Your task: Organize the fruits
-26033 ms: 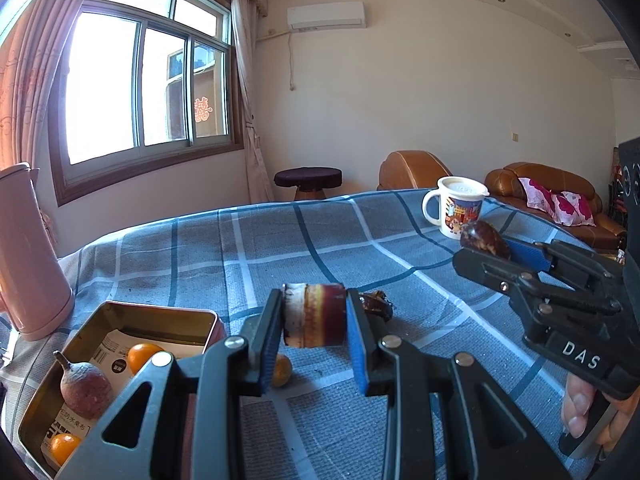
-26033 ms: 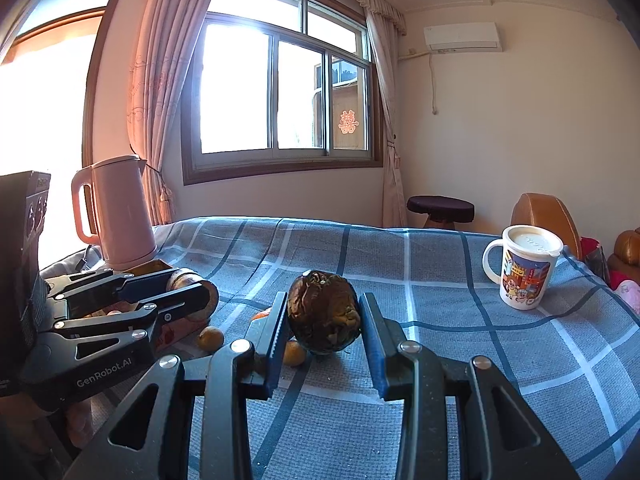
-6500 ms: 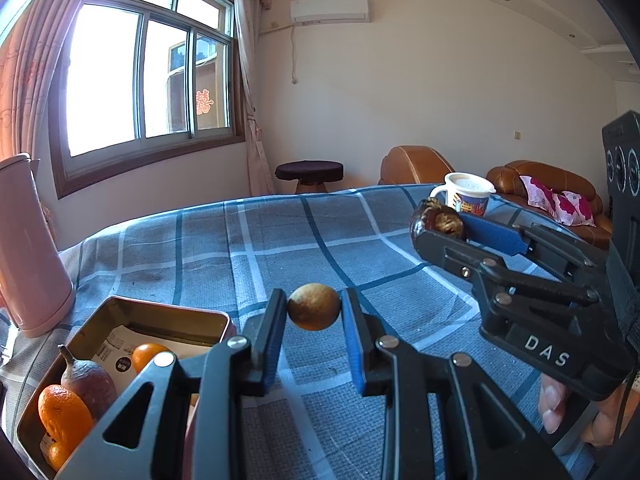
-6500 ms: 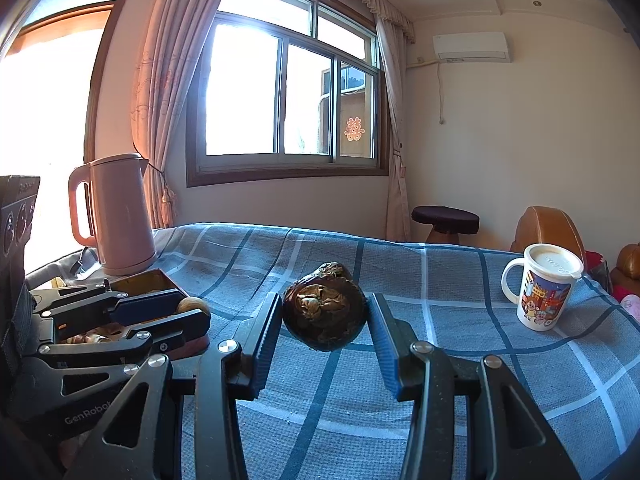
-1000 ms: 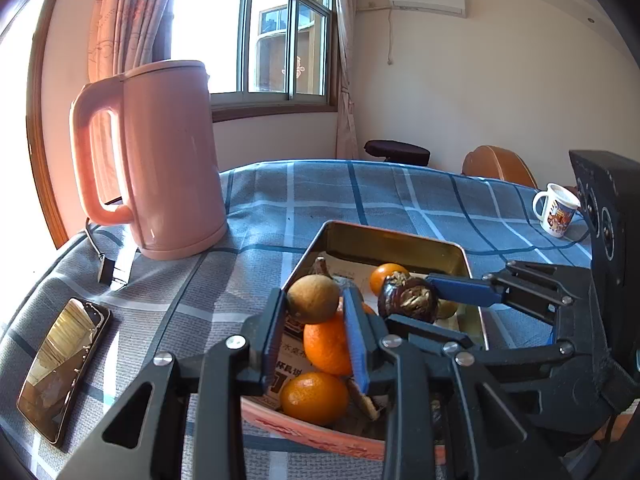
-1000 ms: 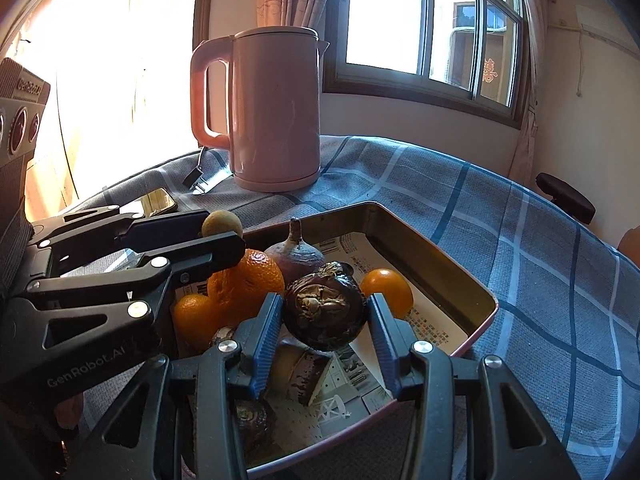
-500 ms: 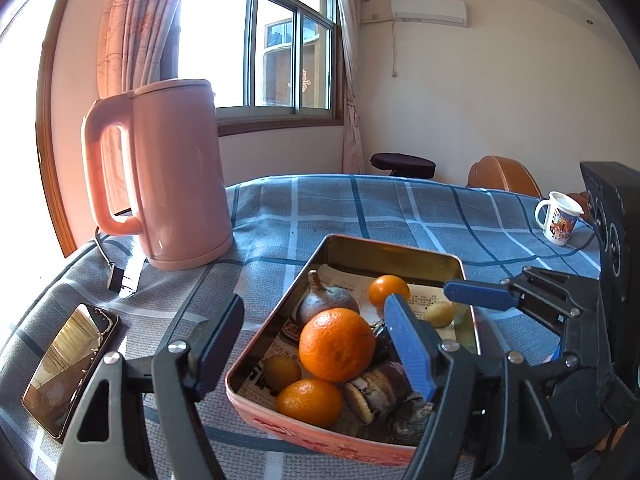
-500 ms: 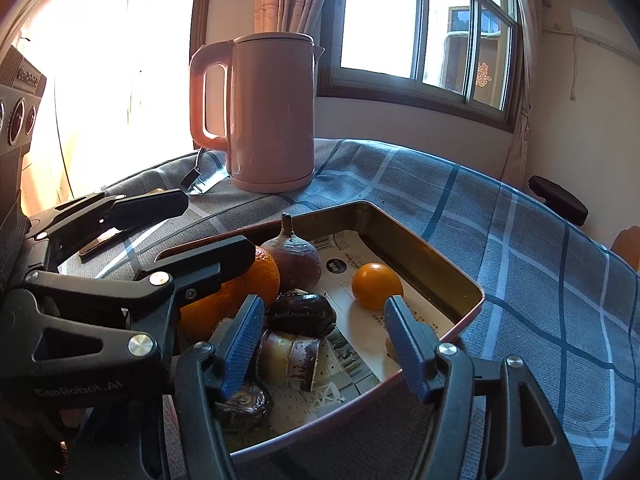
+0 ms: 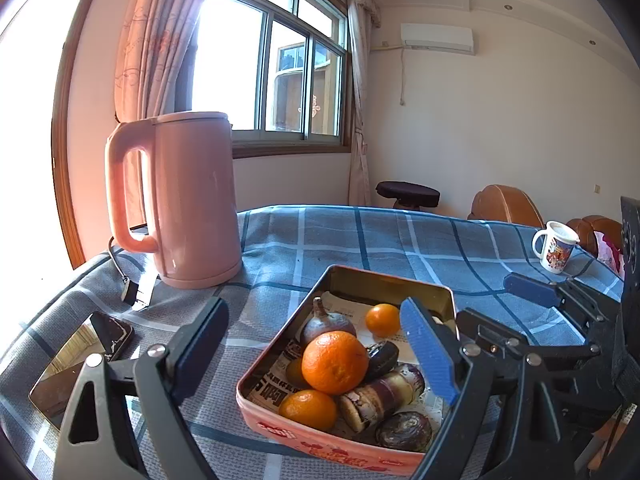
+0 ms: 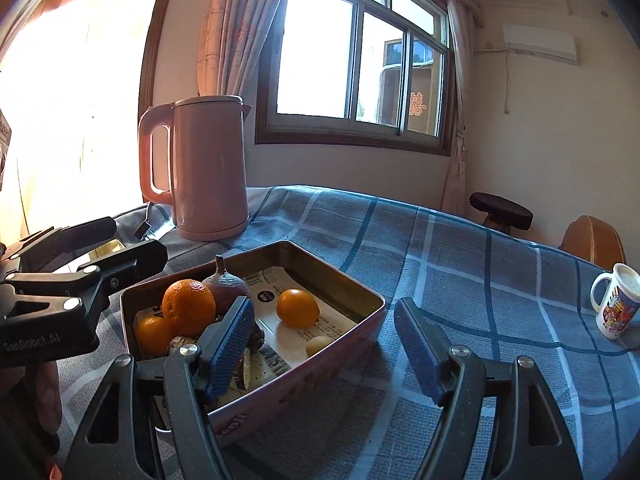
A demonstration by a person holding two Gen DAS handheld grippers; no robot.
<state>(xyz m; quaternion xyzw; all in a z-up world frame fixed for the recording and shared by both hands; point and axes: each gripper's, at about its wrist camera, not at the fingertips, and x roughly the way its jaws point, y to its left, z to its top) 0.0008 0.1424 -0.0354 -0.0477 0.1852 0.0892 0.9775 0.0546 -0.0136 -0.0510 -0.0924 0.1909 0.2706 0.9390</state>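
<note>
My left gripper (image 9: 316,344) and right gripper (image 10: 324,344) have just been opening; both now gape wide with nothing between the jaws. The fruits lie in the tin (image 9: 390,282) on the checked cloth (image 9: 360,236): a big orange (image 9: 335,362) on top, small oranges (image 9: 383,320), a purple fruit (image 9: 328,324), dark shrivelled ones (image 9: 404,430) and a small pale fruit (image 10: 319,345).

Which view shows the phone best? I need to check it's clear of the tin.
The left wrist view: the phone lies flat on the cloth, apart from the tin. In the right wrist view only a sliver shows behind the left gripper.
</note>
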